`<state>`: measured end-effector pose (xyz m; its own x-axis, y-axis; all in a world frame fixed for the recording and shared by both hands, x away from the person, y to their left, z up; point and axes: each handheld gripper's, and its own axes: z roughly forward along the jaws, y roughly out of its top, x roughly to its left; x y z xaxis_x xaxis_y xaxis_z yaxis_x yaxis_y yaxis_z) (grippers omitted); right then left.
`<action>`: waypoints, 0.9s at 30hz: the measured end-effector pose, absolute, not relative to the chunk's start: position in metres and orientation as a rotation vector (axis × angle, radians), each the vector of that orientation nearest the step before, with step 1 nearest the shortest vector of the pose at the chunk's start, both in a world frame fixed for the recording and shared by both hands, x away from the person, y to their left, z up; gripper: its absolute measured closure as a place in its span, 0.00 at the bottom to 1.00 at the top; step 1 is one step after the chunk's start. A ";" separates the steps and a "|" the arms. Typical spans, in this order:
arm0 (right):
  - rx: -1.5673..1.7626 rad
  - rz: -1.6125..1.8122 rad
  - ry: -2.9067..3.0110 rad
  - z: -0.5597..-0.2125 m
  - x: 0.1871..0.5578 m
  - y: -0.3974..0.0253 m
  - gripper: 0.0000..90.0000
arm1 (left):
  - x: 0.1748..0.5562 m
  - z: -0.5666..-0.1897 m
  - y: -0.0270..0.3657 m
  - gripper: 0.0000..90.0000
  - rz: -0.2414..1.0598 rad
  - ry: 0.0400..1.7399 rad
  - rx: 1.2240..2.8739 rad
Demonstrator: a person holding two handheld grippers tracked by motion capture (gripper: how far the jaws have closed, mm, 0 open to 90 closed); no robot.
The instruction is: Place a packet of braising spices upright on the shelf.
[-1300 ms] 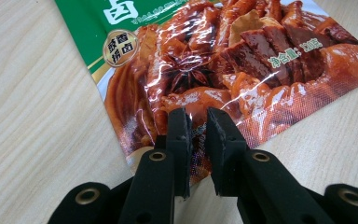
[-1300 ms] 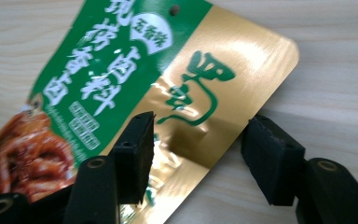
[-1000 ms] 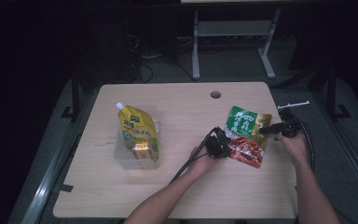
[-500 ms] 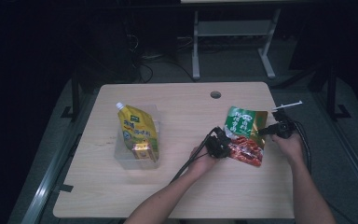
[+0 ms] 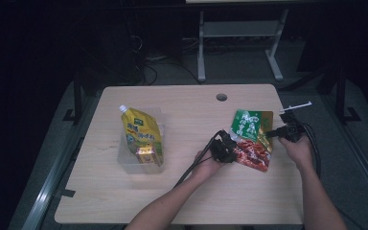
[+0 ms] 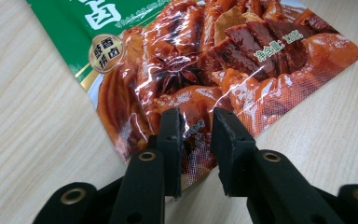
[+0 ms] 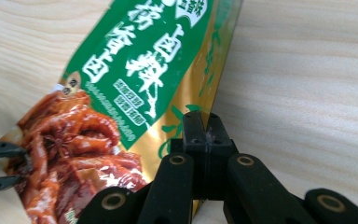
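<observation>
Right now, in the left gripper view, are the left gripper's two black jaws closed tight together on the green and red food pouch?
No, the left gripper stands open, a clear gap between its jaws, over the glossy green and red food pouch.

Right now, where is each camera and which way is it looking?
High view: above the person's side, facing forward and down at the table; both forearms enter from below.
Left gripper view: rides the left gripper, facing the braised-meat seasoning packet; open jaws show.
Right gripper view: rides the right gripper, pinching that packet's gold edge.
Shared: the packet.
</observation>
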<state>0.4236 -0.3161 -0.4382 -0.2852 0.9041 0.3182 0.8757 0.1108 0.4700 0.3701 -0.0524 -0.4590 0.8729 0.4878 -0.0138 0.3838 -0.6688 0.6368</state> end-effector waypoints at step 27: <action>1.591 1.109 2.289 -0.390 0.377 -0.300 1.00 | 0.359 -0.443 -0.034 0.73 0.226 0.594 2.360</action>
